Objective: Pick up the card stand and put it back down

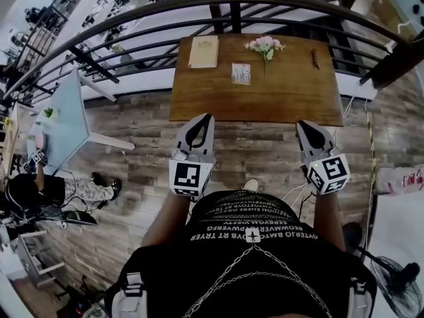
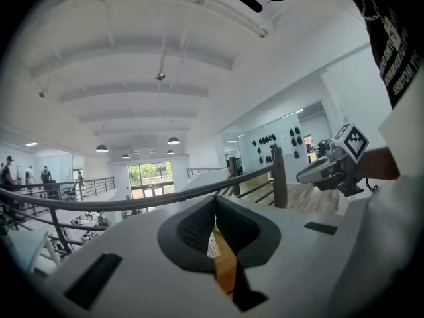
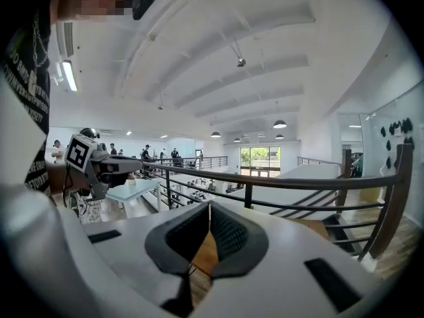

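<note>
We look steeply down past a black printed shirt at two hand-held grippers, level with each other in front of a wooden table point(image 1: 291, 101). The left gripper point(image 1: 203, 120) points at the table's near edge with its jaws pressed together and nothing between them. In the left gripper view the two dark pads meet tip to tip, and a sliver of brown wood and a pale card show through the slot below them. The right gripper point(image 1: 305, 126) also points at the near edge, further right. Its jaws are closed on each other too and are empty, which the right gripper view confirms. Each gripper carries a cube with black and white square markers, close to the person's body. The card stand point(image 1: 241, 73) is upright on the table, about mid-depth and slightly left of centre. It is well apart from both grippers and touched by neither. Behind it to the left lies a tan book point(image 1: 203, 51), flat near the far edge. Just behind and to the right is a small bunch of pink flowers point(image 1: 264, 44). A thin dark object point(image 1: 315, 59) lies further right, too small for us to identify. A dark curved railing point(image 1: 165, 8) runs behind the table. The floor point(image 1: 139, 121) is wood plank, and a pale blue table point(image 1: 63, 121) stands off to the left.
</note>
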{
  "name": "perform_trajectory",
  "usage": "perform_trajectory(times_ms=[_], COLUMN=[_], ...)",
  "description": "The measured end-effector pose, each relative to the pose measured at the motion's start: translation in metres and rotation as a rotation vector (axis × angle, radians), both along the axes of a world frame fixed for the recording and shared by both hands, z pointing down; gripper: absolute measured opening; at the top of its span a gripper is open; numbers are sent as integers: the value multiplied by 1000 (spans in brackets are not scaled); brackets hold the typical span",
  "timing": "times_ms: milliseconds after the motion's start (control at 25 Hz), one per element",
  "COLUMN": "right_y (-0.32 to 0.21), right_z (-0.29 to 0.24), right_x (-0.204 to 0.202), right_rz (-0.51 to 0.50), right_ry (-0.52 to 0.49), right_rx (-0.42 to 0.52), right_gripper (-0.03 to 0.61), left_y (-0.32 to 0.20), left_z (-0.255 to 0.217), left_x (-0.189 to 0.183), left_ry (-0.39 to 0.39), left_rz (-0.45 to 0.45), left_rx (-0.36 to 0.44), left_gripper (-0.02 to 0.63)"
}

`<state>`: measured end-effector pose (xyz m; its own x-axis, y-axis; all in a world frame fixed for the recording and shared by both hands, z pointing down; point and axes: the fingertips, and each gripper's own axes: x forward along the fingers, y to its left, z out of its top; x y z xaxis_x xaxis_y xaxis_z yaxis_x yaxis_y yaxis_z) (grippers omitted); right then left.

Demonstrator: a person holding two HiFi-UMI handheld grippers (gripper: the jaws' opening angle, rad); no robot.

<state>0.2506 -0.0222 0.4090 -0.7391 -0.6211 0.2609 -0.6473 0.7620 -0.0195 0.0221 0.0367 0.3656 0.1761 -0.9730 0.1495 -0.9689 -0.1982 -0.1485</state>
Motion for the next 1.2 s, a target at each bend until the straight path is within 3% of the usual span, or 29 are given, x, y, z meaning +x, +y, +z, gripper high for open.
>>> perform_trajectory(times_ms=[200,440,1200], right_y=[-13,-22,-100], right_z=[8,13,10], right_x=[-14,-40,-98], right_rz=[-49,-93,-21], right_ry=[-6,-4,20], right_rx=[-14,-22,-33], right_gripper=[17,17,17], left_y=[-5,-9,-112], left_z=[2,14,15], left_x=[-3,-17,-67], left_ry=[-44,-40,-29], left_rz=[-13,-36,82], left_rx=[-10,-42,-39], left_gripper=[29,29,29])
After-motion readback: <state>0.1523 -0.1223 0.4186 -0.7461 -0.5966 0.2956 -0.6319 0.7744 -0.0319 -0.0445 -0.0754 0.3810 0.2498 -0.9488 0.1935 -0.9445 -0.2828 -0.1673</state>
